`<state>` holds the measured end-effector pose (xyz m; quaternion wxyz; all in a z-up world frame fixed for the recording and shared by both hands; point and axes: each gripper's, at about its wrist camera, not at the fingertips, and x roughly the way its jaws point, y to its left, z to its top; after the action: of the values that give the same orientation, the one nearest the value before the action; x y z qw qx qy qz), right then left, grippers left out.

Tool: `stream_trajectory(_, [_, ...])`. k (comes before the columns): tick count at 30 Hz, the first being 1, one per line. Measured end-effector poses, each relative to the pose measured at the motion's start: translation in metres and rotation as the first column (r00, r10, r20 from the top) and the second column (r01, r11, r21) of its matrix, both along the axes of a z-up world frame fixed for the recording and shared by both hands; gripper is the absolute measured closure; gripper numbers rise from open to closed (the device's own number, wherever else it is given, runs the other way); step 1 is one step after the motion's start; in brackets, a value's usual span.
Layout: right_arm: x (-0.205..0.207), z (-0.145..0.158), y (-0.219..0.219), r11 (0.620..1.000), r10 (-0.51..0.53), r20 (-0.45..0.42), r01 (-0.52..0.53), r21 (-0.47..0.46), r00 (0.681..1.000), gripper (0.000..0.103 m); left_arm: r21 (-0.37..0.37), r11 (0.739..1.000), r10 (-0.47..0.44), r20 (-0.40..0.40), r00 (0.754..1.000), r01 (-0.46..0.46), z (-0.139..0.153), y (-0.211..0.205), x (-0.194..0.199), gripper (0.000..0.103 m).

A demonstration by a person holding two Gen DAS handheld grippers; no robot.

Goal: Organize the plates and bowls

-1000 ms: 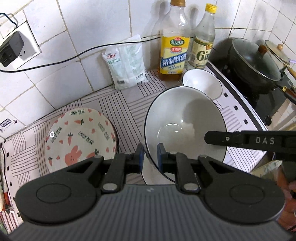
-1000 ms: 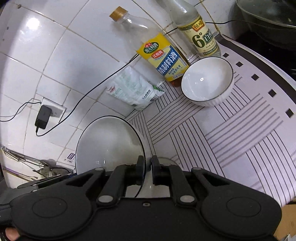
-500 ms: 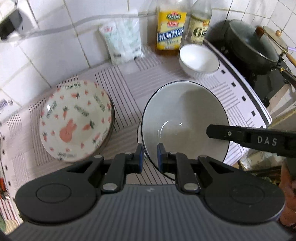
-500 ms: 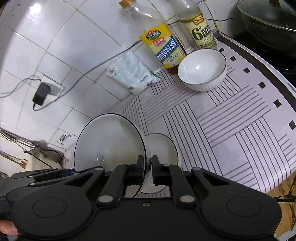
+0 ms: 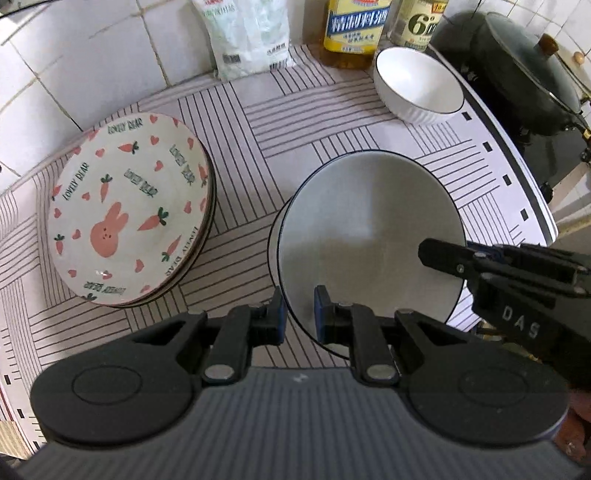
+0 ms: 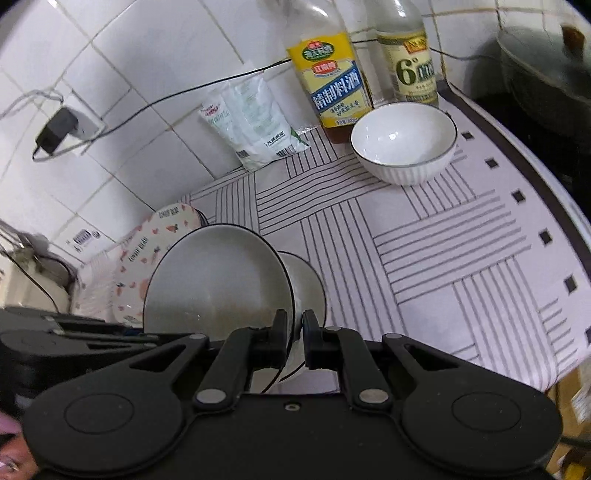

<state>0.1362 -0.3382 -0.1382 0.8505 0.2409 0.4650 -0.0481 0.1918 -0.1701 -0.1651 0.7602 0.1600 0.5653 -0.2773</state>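
A large white bowl with a dark rim [image 5: 369, 236] hangs tilted above the striped mat. My left gripper [image 5: 298, 314] is shut on its near rim. My right gripper [image 6: 294, 338] is shut on the opposite rim and also shows in the left wrist view [image 5: 480, 266]. The same bowl fills the lower left of the right wrist view [image 6: 218, 284]. A second white bowl [image 6: 306, 280] sits on the mat just below and behind it. A stack of rabbit-and-carrot plates [image 5: 129, 206] lies to the left. A small ribbed white bowl [image 5: 417, 85] stands at the back.
A yellow-labelled cooking wine bottle [image 5: 354, 29], a vinegar bottle [image 5: 417, 22] and a white packet [image 5: 251, 33] stand against the tiled wall. A black lidded wok [image 5: 524, 74] sits on the stove at right. The mat's front edge [image 6: 554, 369] drops off at right.
Both grippers have carried the large bowl up and toward the front, tilting it. The second white bowl beneath it has come into view, and the rabbit plates now show closer at left.
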Motion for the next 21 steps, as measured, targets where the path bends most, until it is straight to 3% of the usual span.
stream_trajectory(10, [0.016, -0.012, 0.009, 0.971, 0.154, -0.029, -0.157, -0.178, 0.988, 0.091, 0.097, 0.995, 0.031, -0.107, 0.994, -0.021, -0.017, -0.020, 0.013, 0.088])
stream_trajectory(21, [0.028, -0.022, 0.026, 0.907, 0.276, -0.059, -0.280, -0.314, 0.959, 0.087, 0.182, 0.983, 0.056, -0.095, 0.994, -0.038, -0.020, -0.036, 0.023, 0.082])
